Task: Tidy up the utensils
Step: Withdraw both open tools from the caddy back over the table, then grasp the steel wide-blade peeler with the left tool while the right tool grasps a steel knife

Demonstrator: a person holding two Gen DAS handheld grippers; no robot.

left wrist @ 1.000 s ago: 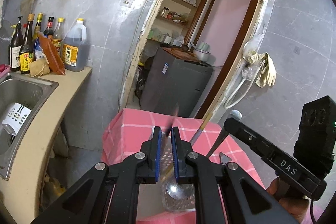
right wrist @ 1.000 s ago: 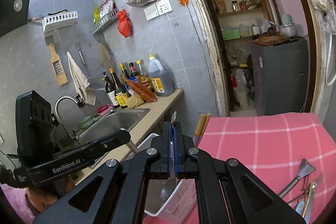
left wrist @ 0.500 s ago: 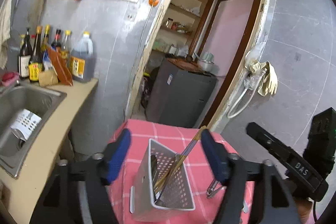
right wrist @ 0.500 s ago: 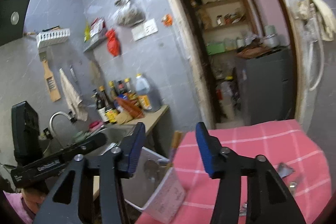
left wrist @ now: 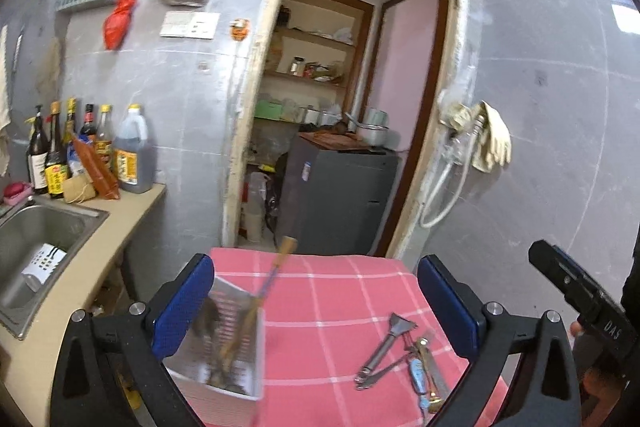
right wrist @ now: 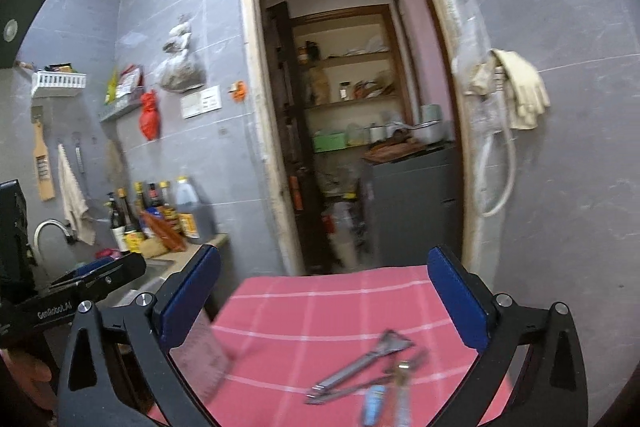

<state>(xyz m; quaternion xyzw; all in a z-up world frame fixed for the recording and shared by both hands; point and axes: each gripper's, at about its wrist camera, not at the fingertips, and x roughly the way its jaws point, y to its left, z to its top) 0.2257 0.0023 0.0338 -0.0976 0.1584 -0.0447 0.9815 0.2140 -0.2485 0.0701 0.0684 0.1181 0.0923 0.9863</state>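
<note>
A white perforated utensil holder (left wrist: 228,347) stands at the left of a pink checked tablecloth (left wrist: 320,311), with chopsticks (left wrist: 272,275) and a spoon leaning inside; it shows blurred in the right wrist view (right wrist: 200,351). A small pile of loose metal utensils (left wrist: 400,351) lies on the cloth to the right, also in the right wrist view (right wrist: 368,371). My left gripper (left wrist: 316,295) is wide open and empty above the cloth. My right gripper (right wrist: 324,291) is wide open and empty too.
A counter with a steel sink (left wrist: 36,247) and several sauce bottles (left wrist: 80,155) runs along the left. A doorway (left wrist: 340,107) with a grey cabinet and shelves lies behind the table. A glove and hose (left wrist: 480,147) hang on the right wall.
Both grippers went from shut to wide open and drew back from the holder. The spoon and chopsticks now rest in the holder. Both views swung right toward the loose utensils.
</note>
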